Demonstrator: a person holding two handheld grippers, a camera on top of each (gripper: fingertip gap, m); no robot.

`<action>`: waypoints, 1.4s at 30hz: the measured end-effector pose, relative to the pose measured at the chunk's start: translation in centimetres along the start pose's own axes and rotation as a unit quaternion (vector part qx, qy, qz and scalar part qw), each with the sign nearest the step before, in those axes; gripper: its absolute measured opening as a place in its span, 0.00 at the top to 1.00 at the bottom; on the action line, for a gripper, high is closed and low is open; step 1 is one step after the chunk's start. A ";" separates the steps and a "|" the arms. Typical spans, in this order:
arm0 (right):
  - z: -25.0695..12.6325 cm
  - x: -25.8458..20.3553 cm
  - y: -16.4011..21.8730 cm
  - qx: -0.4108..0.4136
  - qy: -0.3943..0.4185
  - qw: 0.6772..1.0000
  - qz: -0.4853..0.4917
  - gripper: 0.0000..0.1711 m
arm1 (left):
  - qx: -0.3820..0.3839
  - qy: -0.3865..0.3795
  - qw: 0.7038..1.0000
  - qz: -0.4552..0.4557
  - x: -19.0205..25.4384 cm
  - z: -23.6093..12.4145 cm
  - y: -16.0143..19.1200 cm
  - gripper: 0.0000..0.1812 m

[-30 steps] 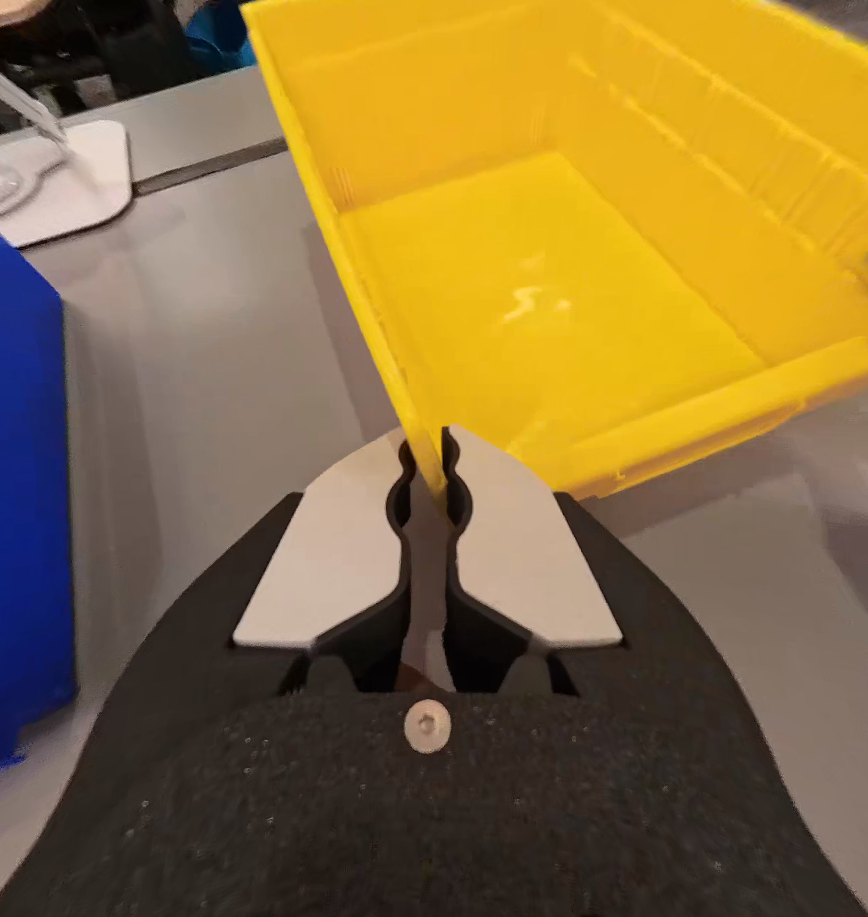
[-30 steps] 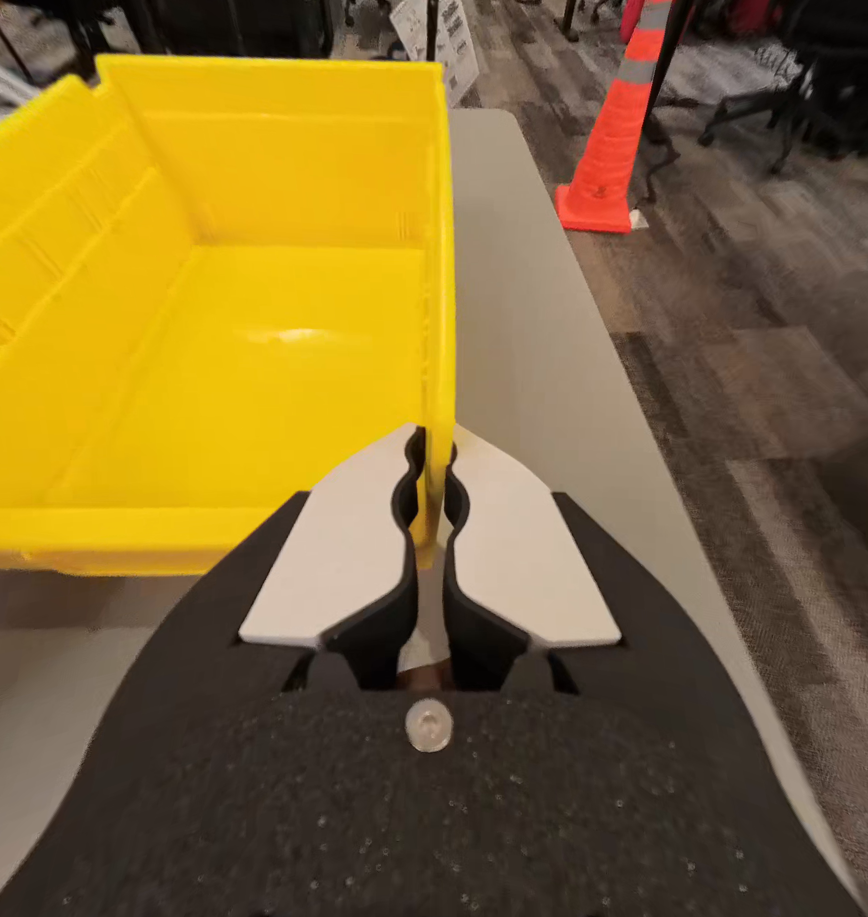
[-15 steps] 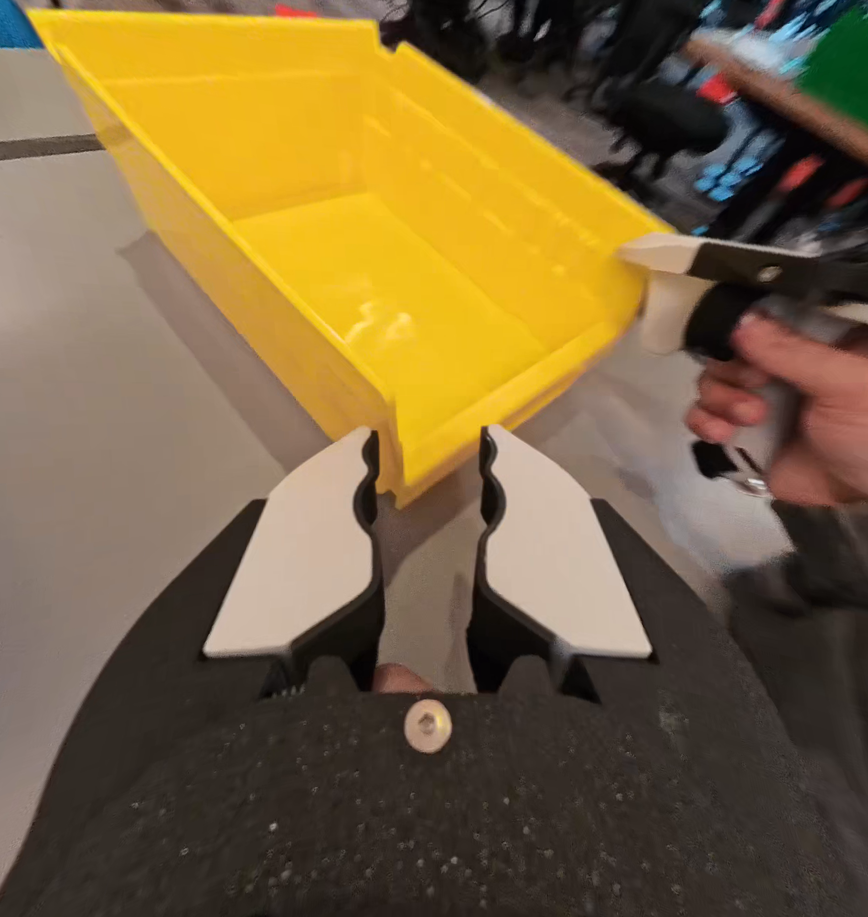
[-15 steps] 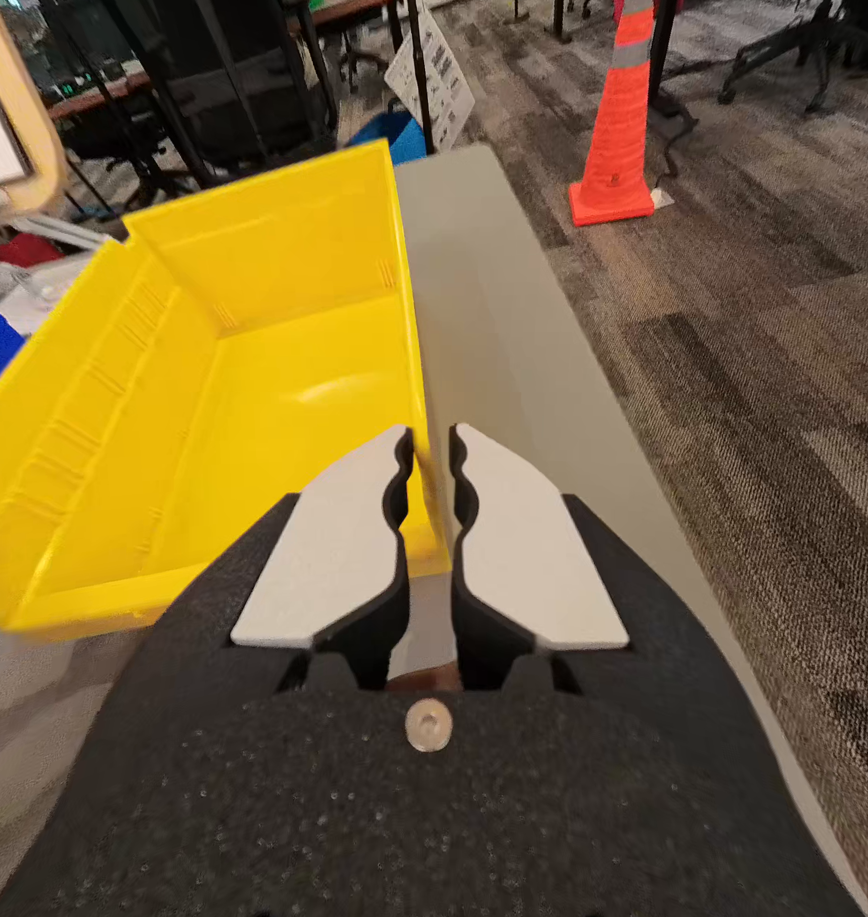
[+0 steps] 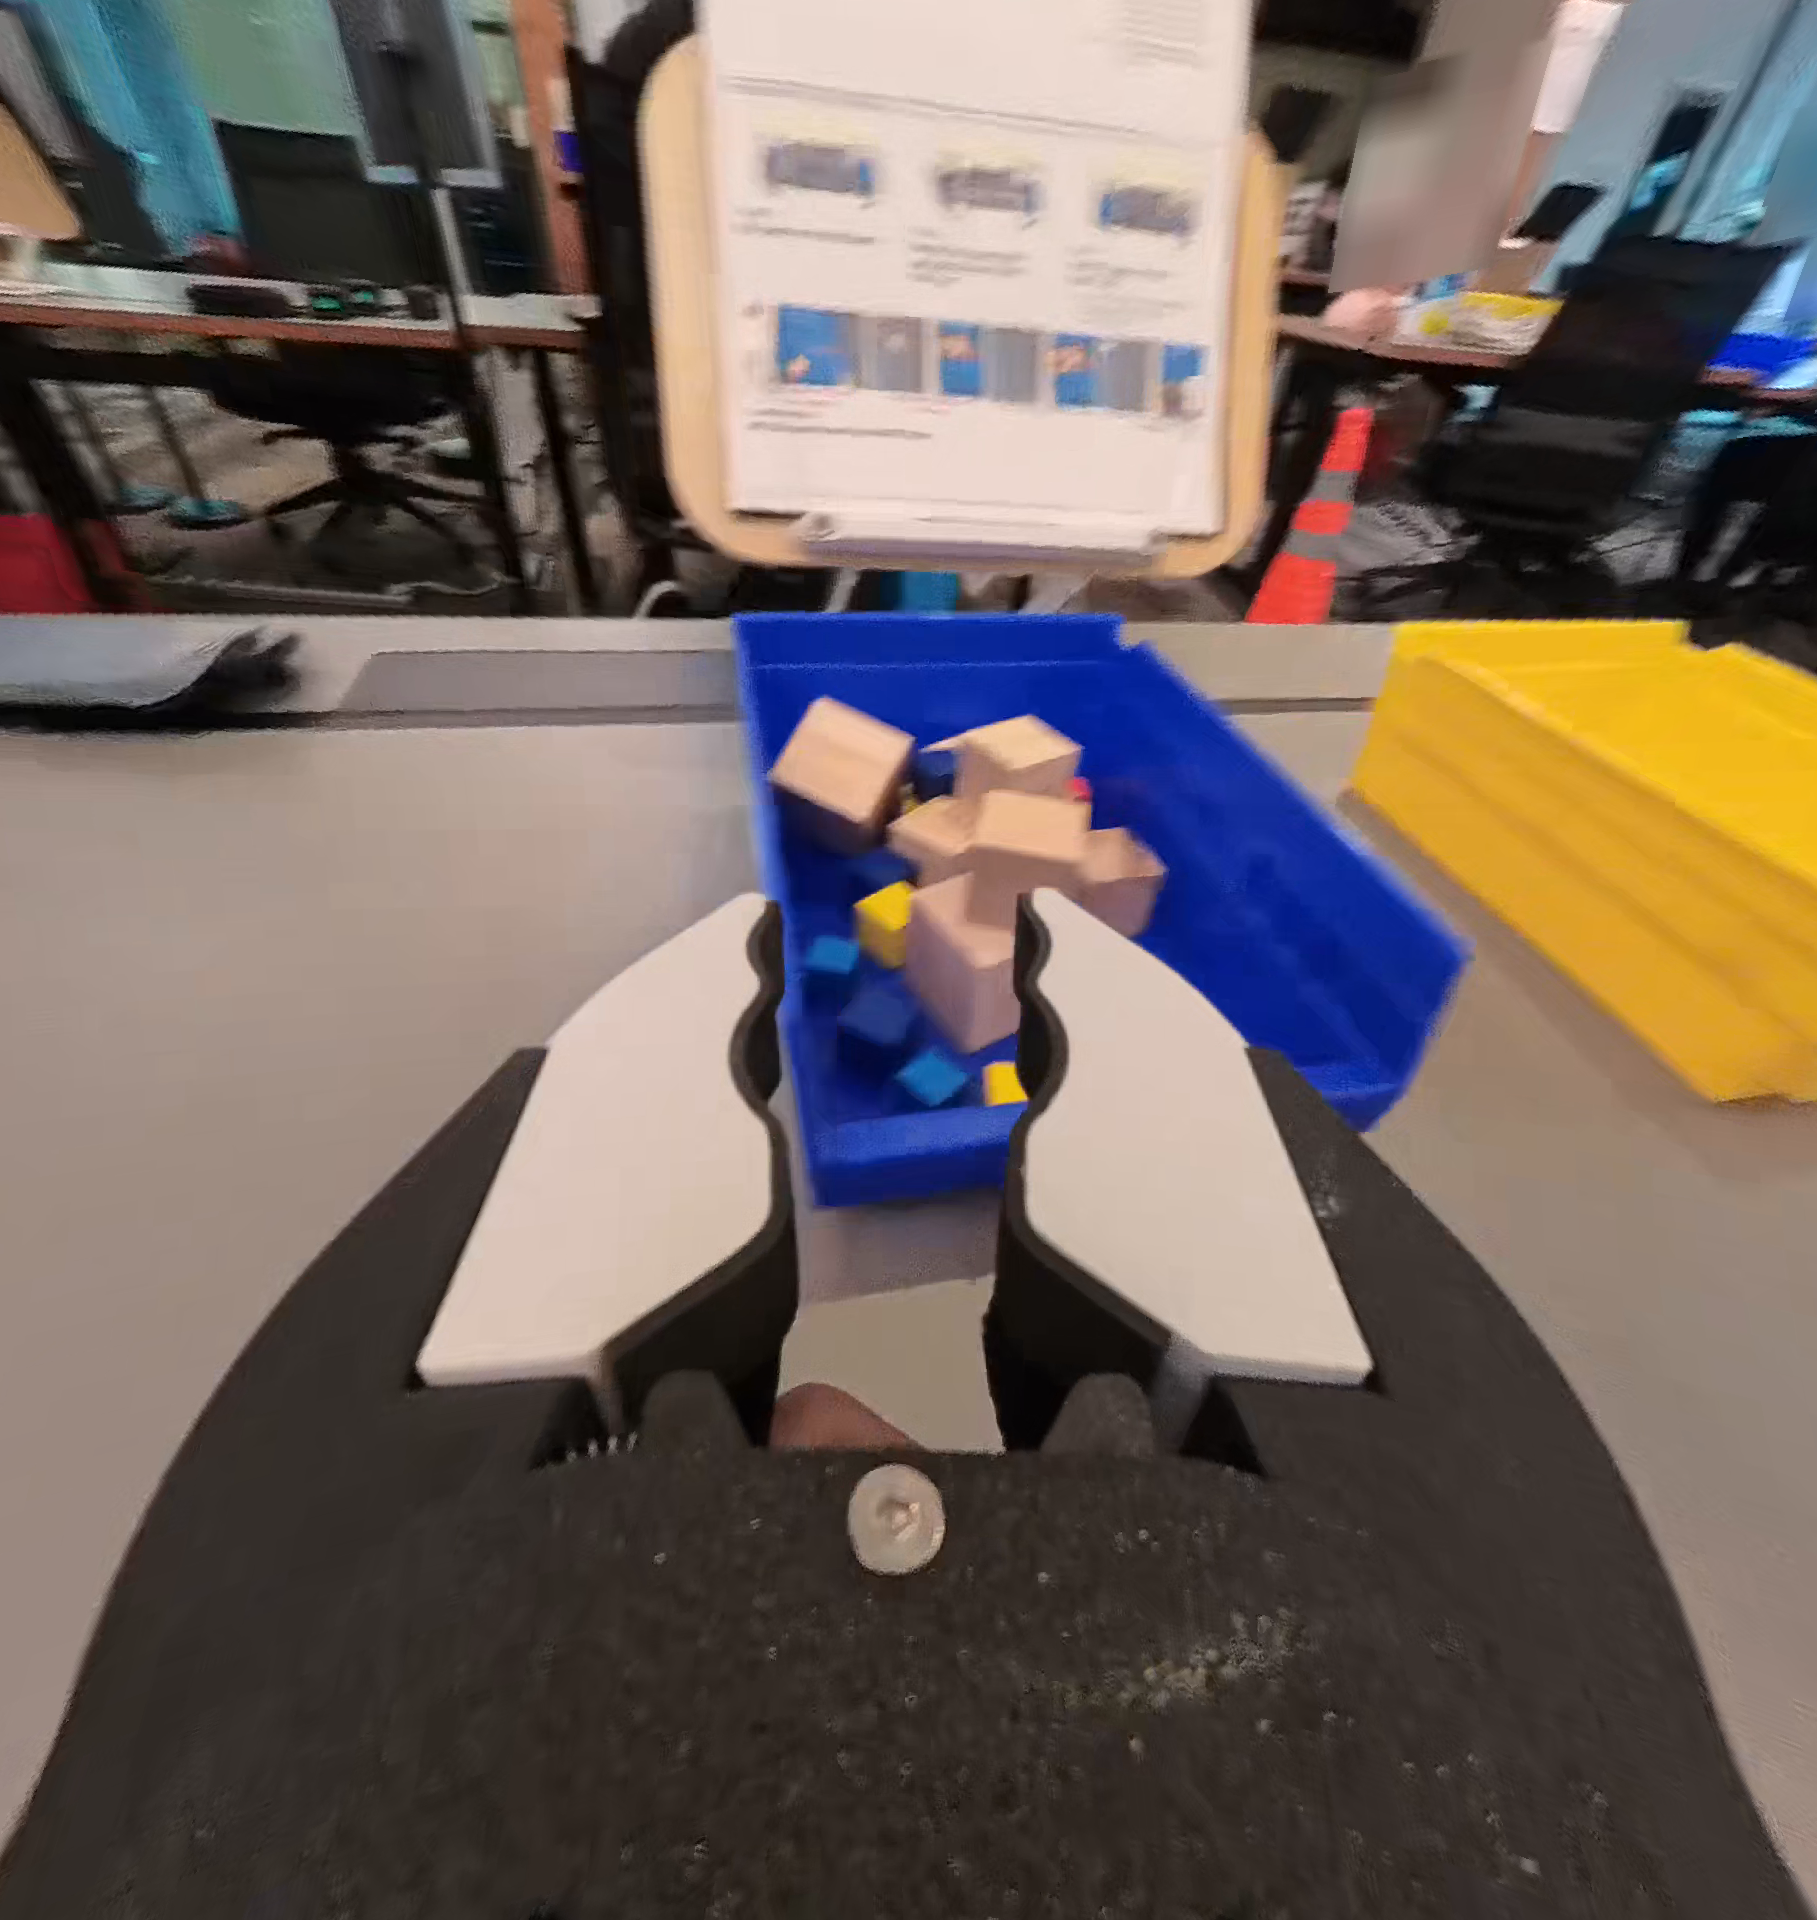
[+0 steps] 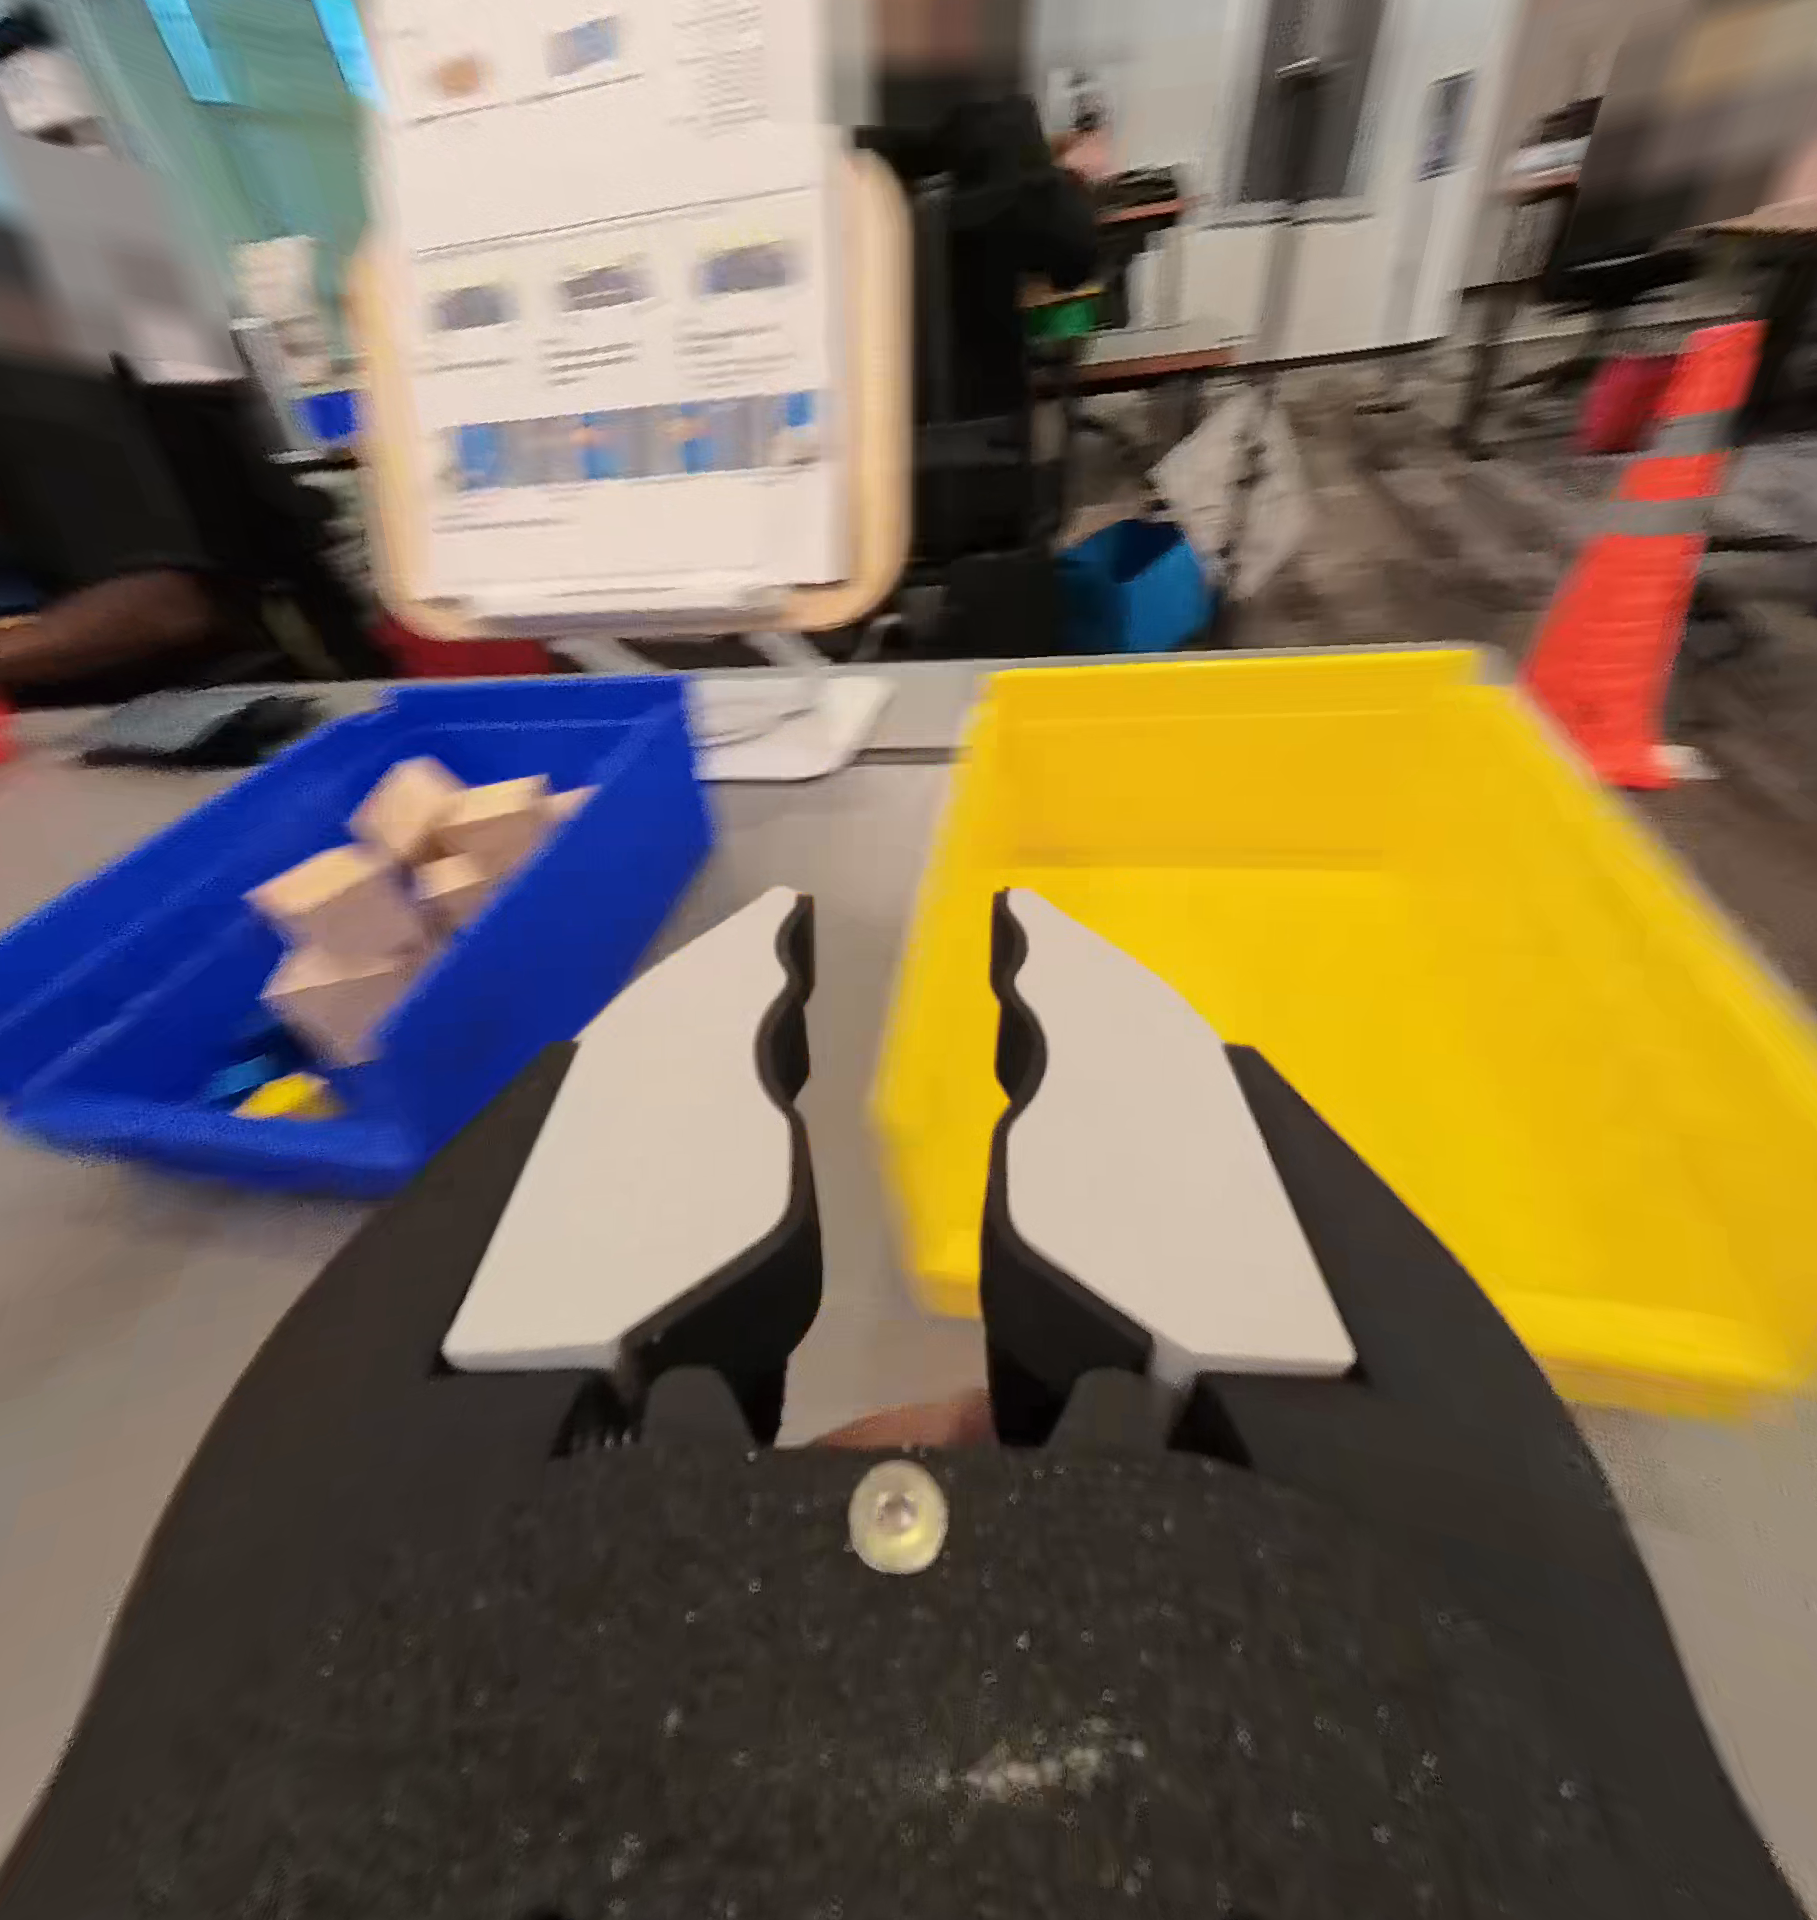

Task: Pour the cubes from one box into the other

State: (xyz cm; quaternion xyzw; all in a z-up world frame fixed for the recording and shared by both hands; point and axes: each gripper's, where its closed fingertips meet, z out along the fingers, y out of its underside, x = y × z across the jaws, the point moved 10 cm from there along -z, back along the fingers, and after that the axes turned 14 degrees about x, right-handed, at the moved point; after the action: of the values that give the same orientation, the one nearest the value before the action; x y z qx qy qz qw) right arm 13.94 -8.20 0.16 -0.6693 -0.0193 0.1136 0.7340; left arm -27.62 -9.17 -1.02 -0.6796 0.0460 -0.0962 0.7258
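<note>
A blue box (image 5: 1288, 914) stands on the grey table and holds several large wooden cubes (image 5: 842, 769) and small blue and yellow cubes (image 5: 883, 920). It also shows in the right wrist view (image 6: 530, 997), left of centre. An empty yellow box (image 6: 1403, 997) stands to its right; in the left wrist view the yellow box (image 5: 1631, 862) is at the right edge. My left gripper (image 5: 896, 914) is open and empty, held just before the blue box's near end. My right gripper (image 6: 899, 904) is open and empty, in front of the gap between the boxes.
A board with printed sheets (image 5: 971, 281) stands on a white base (image 6: 790, 727) behind the boxes at the table's far edge. A dark grey cloth (image 5: 114, 665) lies at the far left. An orange cone (image 6: 1652, 561) stands on the floor at the right. A seated person (image 6: 83, 540) is at the far left.
Both grippers have let go of the yellow box, opened and pulled back. The yellow box now rests empty on the table. The left gripper has swung to face the blue box.
</note>
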 end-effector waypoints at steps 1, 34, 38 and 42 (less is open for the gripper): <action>0.6 -3.3 1.0 -0.010 -0.035 0.999 0.006 0.81 | -0.017 -0.003 1.000 0.016 -0.8 0.2 1.2 0.77; 11.2 -28.6 10.3 -0.127 0.052 0.990 -0.039 0.98 | -0.133 -0.051 0.990 0.020 -12.5 4.9 3.7 0.99; 12.2 -35.8 11.8 -0.130 0.005 0.990 -0.046 0.98 | -0.119 -0.068 0.990 0.028 -19.8 2.3 2.7 0.99; 12.2 -40.7 14.0 -0.169 -0.054 0.982 -0.065 0.96 | -0.131 -0.095 0.987 -0.009 -25.3 0.2 3.9 0.99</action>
State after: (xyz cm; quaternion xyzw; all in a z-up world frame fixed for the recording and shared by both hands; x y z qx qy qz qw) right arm -29.87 -3.00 -7.36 -0.7738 -0.1212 0.0973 0.6141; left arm -52.00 -3.60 -6.55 -0.7755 -0.0171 -0.0311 0.6303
